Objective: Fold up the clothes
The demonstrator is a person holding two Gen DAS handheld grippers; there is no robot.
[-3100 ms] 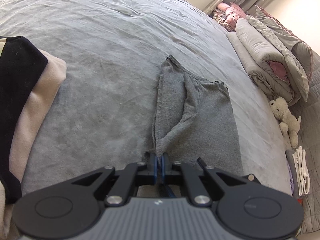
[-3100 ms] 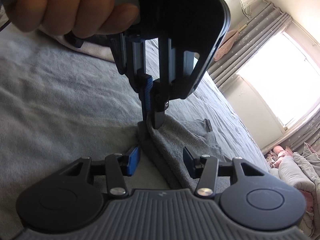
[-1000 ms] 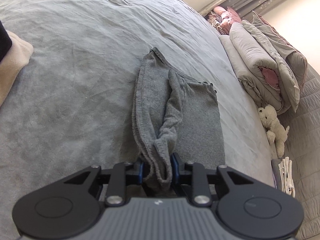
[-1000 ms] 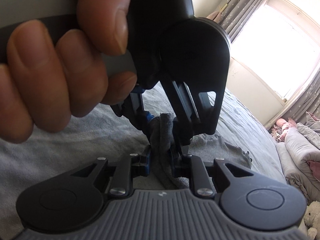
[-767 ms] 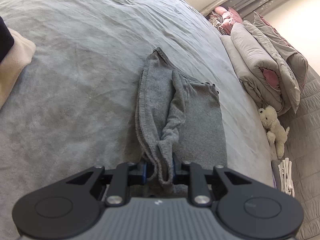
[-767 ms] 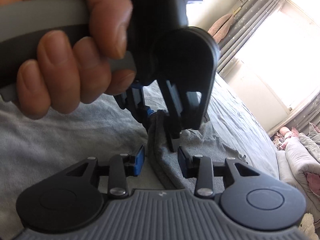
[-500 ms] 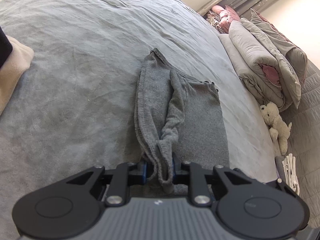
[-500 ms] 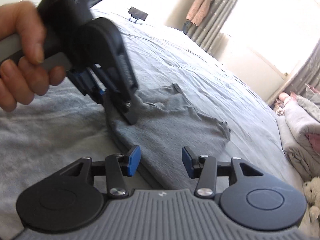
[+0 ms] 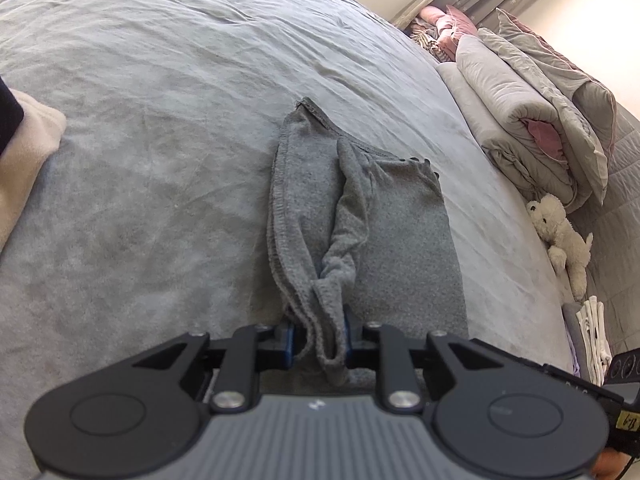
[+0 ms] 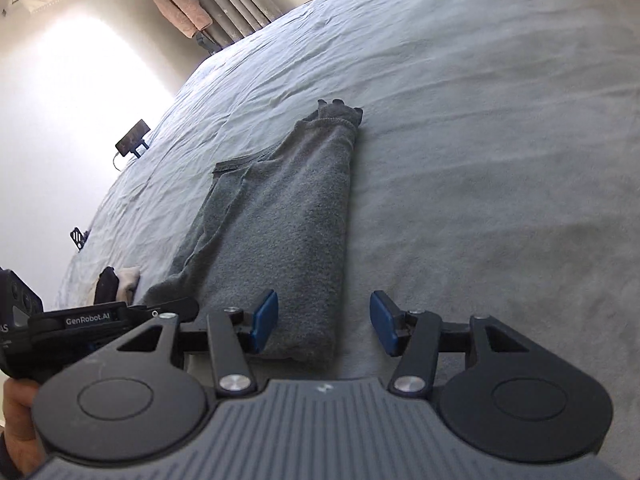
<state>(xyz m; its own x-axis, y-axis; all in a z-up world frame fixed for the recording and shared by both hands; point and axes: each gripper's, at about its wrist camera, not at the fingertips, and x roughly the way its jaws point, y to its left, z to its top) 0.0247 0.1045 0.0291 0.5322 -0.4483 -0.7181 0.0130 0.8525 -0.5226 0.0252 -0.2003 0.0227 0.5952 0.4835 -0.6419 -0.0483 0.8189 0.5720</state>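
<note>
left tongs (image 9: 318, 342) pinch the grey garment's (image 9: 360, 216) bunched edge on the bed (image 9: 160, 120) (right tongs (image 10: 323, 322) gape, gripping nothing).

Beside the plain dark grey garment (image 9: 360, 216) on the lighter grey bedspread (image 9: 160, 120) lie a white plush toy (image 9: 564, 236) and pink-lined grey quilts (image 9: 532, 136).

Garment (image 9: 360, 216) lies on bed (image 9: 160, 120), probably toy (image 9: 560, 228) right.
</note>
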